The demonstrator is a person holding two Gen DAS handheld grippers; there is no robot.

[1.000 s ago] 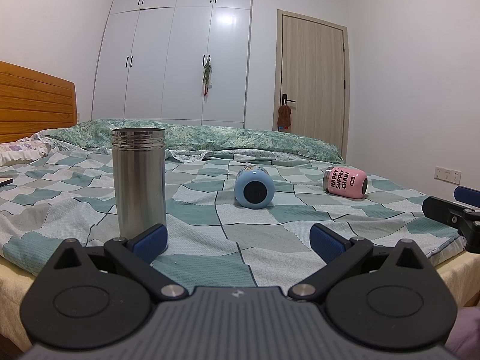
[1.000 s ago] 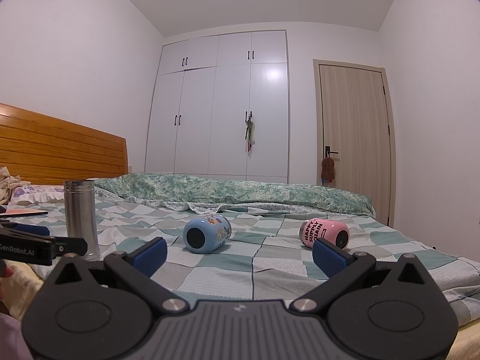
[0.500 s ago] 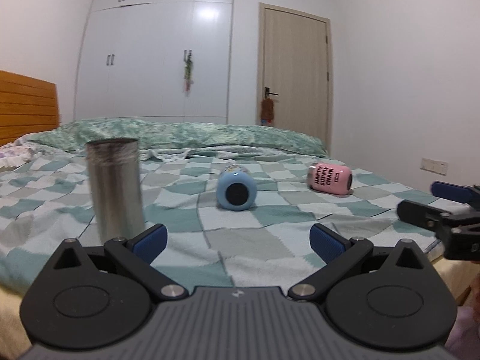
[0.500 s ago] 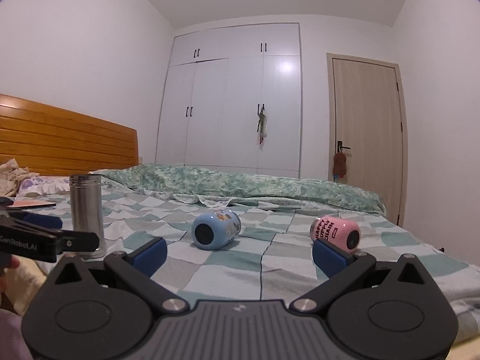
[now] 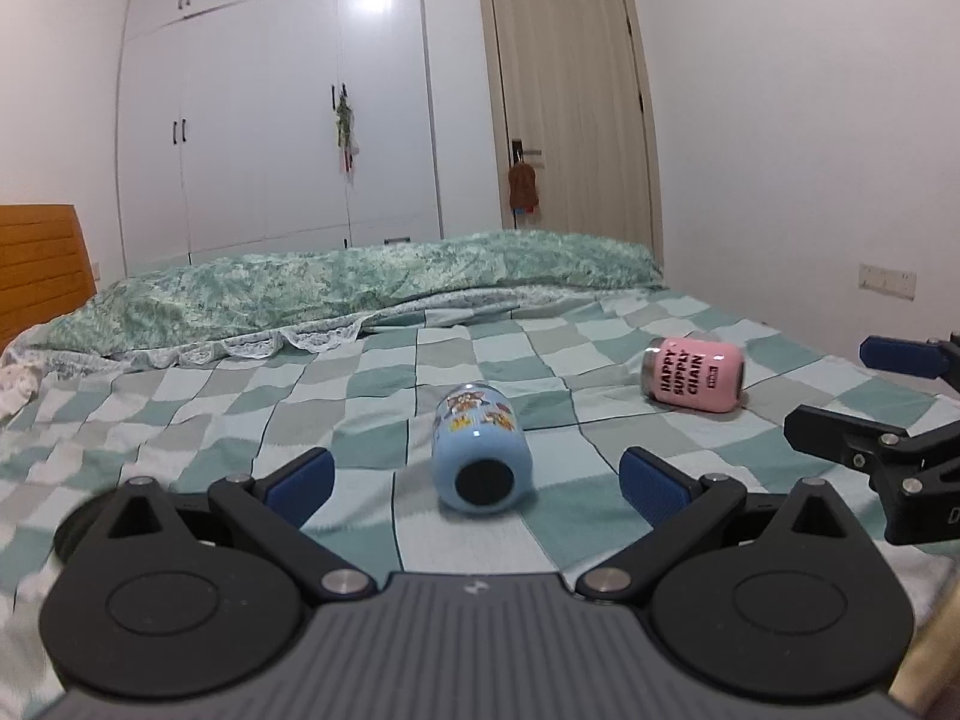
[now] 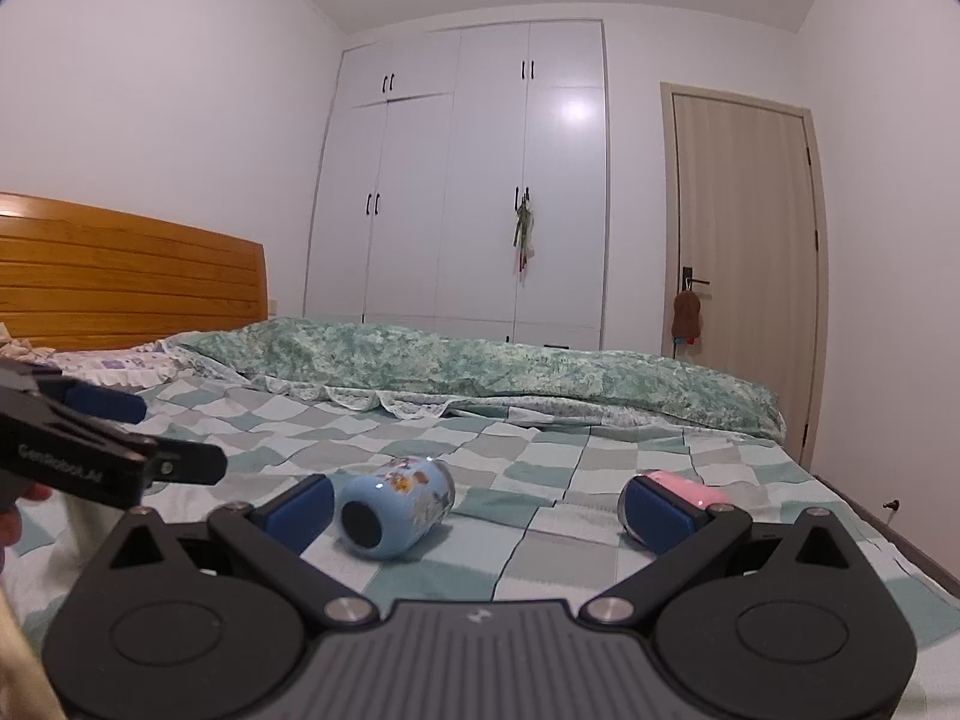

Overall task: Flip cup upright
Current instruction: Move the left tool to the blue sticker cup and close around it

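Note:
A light blue cup (image 5: 482, 455) with cartoon prints lies on its side on the checked bedspread, its dark base toward me. It also shows in the right wrist view (image 6: 394, 507). A pink cup (image 5: 694, 376) lettered "HAPPY SUPPLY CHAIN" lies on its side farther right; in the right wrist view the pink cup (image 6: 690, 492) is partly hidden behind my right finger. My left gripper (image 5: 474, 483) is open, with the blue cup just ahead between its fingers. My right gripper (image 6: 477, 507) is open and empty; it also shows in the left wrist view (image 5: 864, 390).
A rolled green quilt (image 5: 360, 282) lies across the far side of the bed. The wooden headboard (image 6: 120, 288) is on the left. White wardrobe (image 6: 480, 180) and a door (image 6: 744, 252) stand behind. The bed's near edge is under my grippers.
My left gripper has swung right and forward: the steel flask has left its view and the blue cup now sits between its fingers. The right gripper has moved closer to the cups.

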